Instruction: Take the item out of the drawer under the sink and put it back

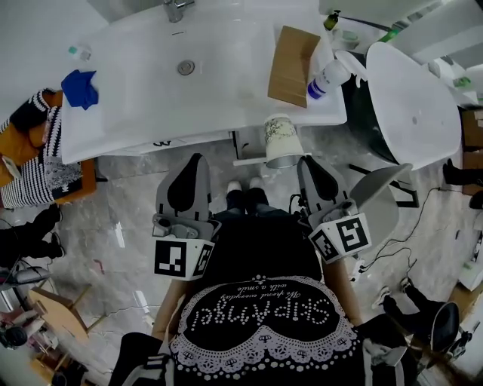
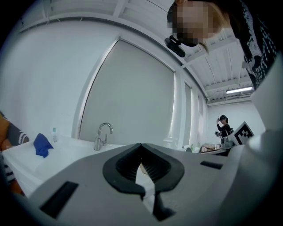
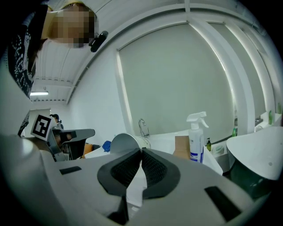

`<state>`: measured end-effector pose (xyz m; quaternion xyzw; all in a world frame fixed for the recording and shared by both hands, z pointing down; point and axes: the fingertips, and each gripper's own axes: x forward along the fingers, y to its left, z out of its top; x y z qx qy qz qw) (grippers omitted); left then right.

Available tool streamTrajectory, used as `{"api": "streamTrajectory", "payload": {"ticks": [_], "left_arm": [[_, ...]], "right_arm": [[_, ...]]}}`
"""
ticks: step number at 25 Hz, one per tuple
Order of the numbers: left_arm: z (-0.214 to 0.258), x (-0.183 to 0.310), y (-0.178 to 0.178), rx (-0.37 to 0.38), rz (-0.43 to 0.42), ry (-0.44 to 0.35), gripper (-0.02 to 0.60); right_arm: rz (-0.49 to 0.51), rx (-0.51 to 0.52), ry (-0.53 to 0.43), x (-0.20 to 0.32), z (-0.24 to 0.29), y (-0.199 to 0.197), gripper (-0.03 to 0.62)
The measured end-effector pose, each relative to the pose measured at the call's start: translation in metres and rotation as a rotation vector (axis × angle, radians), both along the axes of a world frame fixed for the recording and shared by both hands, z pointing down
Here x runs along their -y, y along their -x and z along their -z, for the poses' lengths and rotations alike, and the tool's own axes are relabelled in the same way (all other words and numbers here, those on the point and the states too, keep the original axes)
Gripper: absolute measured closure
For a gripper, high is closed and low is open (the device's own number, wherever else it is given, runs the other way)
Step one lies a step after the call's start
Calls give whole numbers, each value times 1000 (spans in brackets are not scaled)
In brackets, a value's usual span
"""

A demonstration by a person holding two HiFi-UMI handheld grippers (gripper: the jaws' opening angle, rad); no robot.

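Item under test: white patterned cup (image 1: pixel 281 136). It is out of the drawer and sits in the air at the near edge of the sink bench (image 1: pixel 151 113), right of centre, tilted with its mouth toward the person. Right tongs (image 1: pixel 304 160): closed almost fully, tips at the right side of the cup's rim. I read this as a pinch on the thin wall, though the contact itself is small in the pictures. Left tongs (image 2: pixel 140 148): pads together at the tips, nothing between them, held level on the near left, well apart from the cup. A white drawer part (image 1: pixel 249 160) juts out below the bench edge just left of the cup, so the drawer seems open. On the bench: faucet (image 1: pixel 175 9) far, blue cloth (image 1: pixel 79 87) left, spray bottle (image 1: pixel 328 78) and cardboard (image 1: pixel 293 54) right. Progress, as judged: removal done. Remaining: lower the cup back into the drawer, release, and probably push the drawer shut.
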<state>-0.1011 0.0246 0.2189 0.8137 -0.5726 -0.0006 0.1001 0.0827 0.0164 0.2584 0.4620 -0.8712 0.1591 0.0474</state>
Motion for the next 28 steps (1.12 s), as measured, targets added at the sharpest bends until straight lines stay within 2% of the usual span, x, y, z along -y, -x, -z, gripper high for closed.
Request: {"api": "streamTrajectory", "payload": {"ticks": [10, 28], "left_arm": [[4, -4, -7, 13, -9, -2, 577], [6, -6, -18, 24, 15, -4, 577]], "right_arm": [[1, -14, 7, -8, 5, -2, 566], [41, -37, -48, -8, 18, -6, 566]]}}
